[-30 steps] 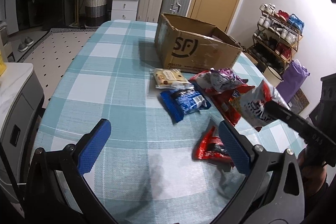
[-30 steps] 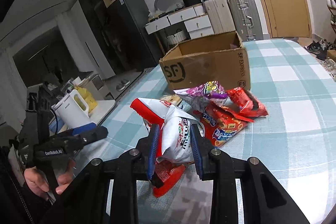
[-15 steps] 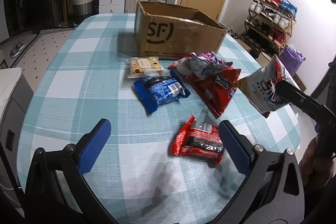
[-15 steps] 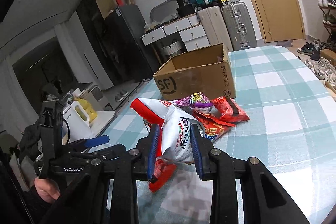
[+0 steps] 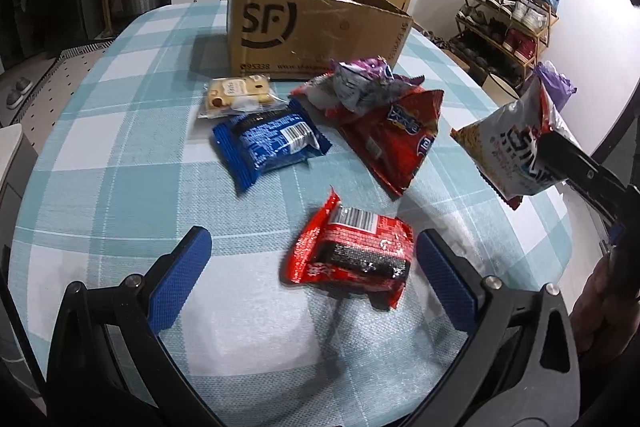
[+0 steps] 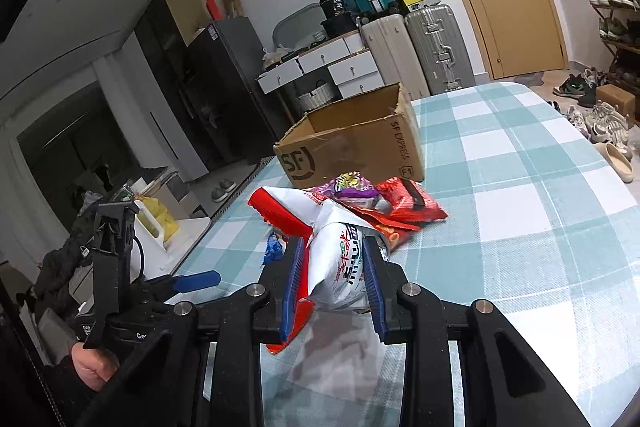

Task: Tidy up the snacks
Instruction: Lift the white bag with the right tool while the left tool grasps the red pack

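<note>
Cardboard box (image 5: 316,27) marked "SF", "SF EXPRESS", ahead of both claws | right gripper (image 6: 334,283) clamped on crumpled white-red snack bag (image 6: 340,259) | left gripper (image 5: 312,267) apart, red packet (image 5: 352,255) between its fingers, untouched.

The open brown cardboard box (image 6: 352,147) hides its floor; the crumpled white-and-red snack bag's (image 6: 340,259) print is unreadable.

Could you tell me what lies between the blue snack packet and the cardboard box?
In the left wrist view, a small pale biscuit packet lies between the blue snack packet and the cardboard box, touching the blue one.
</note>
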`<state>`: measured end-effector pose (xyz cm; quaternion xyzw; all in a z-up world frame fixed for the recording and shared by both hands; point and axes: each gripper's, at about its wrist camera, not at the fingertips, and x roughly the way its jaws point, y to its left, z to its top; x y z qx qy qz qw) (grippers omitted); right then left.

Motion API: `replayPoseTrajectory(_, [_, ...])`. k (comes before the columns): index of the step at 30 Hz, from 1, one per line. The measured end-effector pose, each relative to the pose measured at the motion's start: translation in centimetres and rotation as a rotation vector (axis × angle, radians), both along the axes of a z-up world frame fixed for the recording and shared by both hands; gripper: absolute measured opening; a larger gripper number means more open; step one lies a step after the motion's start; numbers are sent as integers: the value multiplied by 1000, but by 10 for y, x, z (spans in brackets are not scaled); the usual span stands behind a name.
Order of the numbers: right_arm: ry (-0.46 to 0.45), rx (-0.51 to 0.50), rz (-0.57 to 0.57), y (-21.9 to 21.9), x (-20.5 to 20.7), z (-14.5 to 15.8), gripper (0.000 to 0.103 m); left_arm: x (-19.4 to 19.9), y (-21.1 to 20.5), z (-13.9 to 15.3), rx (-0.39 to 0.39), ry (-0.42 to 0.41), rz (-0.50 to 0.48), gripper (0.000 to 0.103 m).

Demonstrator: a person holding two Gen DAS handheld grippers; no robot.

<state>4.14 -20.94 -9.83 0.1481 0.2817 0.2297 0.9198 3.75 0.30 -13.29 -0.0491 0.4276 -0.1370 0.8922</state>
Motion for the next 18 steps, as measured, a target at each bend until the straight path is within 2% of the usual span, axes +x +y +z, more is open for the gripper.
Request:
replayPoseTrajectory(15, [4, 14, -25, -15, -9, -3, 29, 16, -26, -28, 16, 81, -61, 101])
replayPoseTrajectory(18, [5, 17, -31, -17, -10, -4, 29, 15, -26, -28, 22, 66, -64, 89])
